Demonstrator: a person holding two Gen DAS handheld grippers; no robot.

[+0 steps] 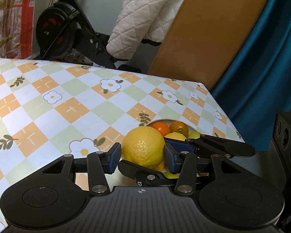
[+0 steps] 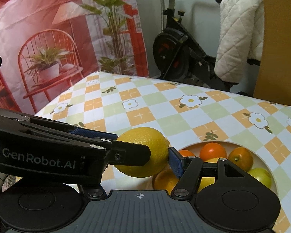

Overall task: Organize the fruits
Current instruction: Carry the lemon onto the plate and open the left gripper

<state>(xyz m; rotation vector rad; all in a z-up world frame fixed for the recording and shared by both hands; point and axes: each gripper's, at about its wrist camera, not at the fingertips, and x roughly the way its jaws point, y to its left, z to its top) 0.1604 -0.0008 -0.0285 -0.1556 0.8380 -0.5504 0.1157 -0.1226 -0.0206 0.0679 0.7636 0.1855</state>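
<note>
A large yellow citrus fruit (image 1: 143, 147) is seen gripped from two directions at once: the left gripper (image 1: 141, 158) has its blue-padded fingers (image 1: 114, 160) set partly open against the fruit's two sides, and the right gripper (image 2: 161, 159) appears closed on the same fruit, one blue pad being seen pressed to its flank in the right wrist view while the other finger is hidden behind the left gripper's arm. The fruit is held above the checked, flower-printed table (image 1: 54, 101), just beside and partly over the near rim of a white bowl (image 2: 261, 159). Inside the bowl several fruits are already gathered: two oranges (image 2: 212, 151), a darker orange with a stem scar (image 2: 240, 158), a green fruit (image 2: 261, 176), and some yellow ones partly hidden beneath the fingers. No loose fruit is visible on the table in either view, though part of the table lies outside both. The task is therefore judged to be well advanced: most fruit is collected, and the large yellow one is what remains, still to be set down and released. Whether it is destined for the bowl or for elsewhere cannot be told.
</note>
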